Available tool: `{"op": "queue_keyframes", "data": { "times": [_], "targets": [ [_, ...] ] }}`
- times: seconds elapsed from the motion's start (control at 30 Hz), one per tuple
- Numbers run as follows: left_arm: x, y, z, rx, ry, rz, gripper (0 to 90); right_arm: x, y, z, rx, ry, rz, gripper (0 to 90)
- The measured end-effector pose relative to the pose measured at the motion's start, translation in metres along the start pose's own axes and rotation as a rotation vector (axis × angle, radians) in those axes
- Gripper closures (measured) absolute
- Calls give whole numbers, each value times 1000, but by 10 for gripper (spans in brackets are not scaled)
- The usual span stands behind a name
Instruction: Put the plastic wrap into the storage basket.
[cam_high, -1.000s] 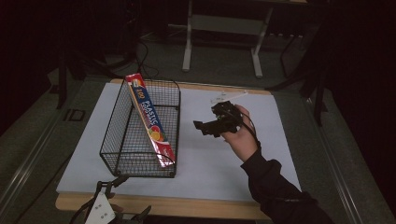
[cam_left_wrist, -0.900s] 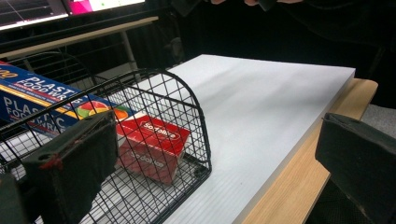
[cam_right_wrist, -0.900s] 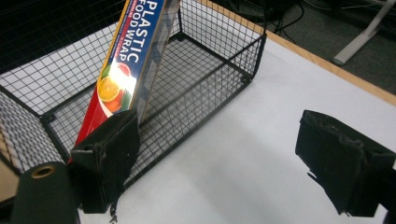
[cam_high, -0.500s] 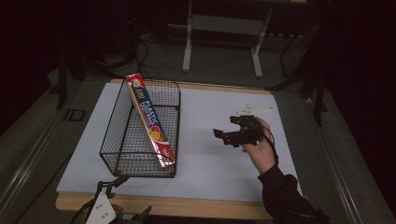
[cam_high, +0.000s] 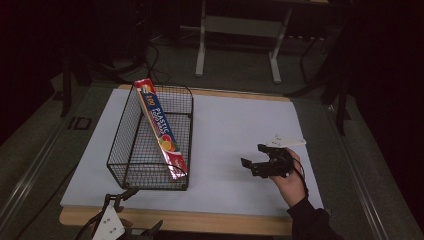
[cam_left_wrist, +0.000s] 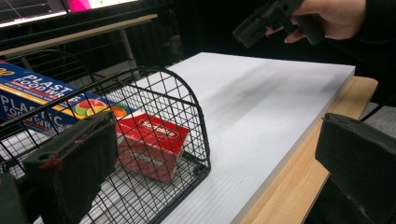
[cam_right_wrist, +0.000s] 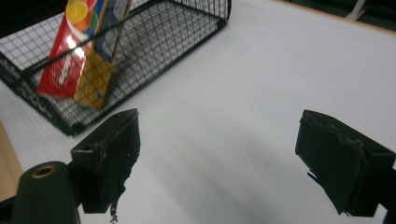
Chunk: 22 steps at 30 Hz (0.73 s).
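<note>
While the box of plastic food wrap (cam_high: 161, 131) leans slantwise inside the wire basket (cam_high: 131, 170), its near red end down on the mesh floor and its far end propped up on the far rim, neither claw touches it. From the right gripper (cam_high: 260, 161), held in a hand (cam_high: 291, 181) above the white board, the box lies well off to the side its jaws point toward, with bare board between. That claw is spread wide and grips nothing; in the right gripper view its two black jaws stand far apart over the white surface, and the box (cam_right_wrist: 81, 44) and the basket (cam_right_wrist: 154, 42) sit beyond the jaw at that view's left.

At the near edge of the table (cam_high: 200, 222), the left gripper (cam_high: 120, 196) sits just in front of the basket's near corner, close to the wire, though whether it touches cannot be told. Its jaws too are spread and hold nothing. In the left gripper view, the basket (cam_left_wrist: 187, 100) stands right behind the jaw at that view's left, with the red end of the box (cam_left_wrist: 152, 149) resting just inside the mesh, and the other jaw hangs over the wooden edge. Farther off in that view, the right gripper (cam_left_wrist: 261, 21) hovers above the board (cam_left_wrist: 261, 102) in the person's hand (cam_left_wrist: 331, 14).
</note>
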<state>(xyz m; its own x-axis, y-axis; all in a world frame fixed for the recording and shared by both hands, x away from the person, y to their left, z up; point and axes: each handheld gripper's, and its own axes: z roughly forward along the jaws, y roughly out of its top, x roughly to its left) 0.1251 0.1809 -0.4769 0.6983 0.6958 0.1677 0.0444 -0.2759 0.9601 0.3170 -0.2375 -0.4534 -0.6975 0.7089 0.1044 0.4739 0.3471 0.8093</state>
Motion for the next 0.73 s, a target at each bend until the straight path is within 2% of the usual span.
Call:
{"op": "queue_keyframes", "data": {
  "times": [0.27,0.47,0.73],
  "targets": [
    [0,0,0,-2,-2,0,1,-4,-26,-7,-8,-33,19,140],
    [0,0,0,0,-4,2,1,-5,-36,-11,-11,-72,-15,141],
    [-1,0,0,0,-7,6,1,-10,-45,-7,-1,-87,-21,143]
  ]
}}
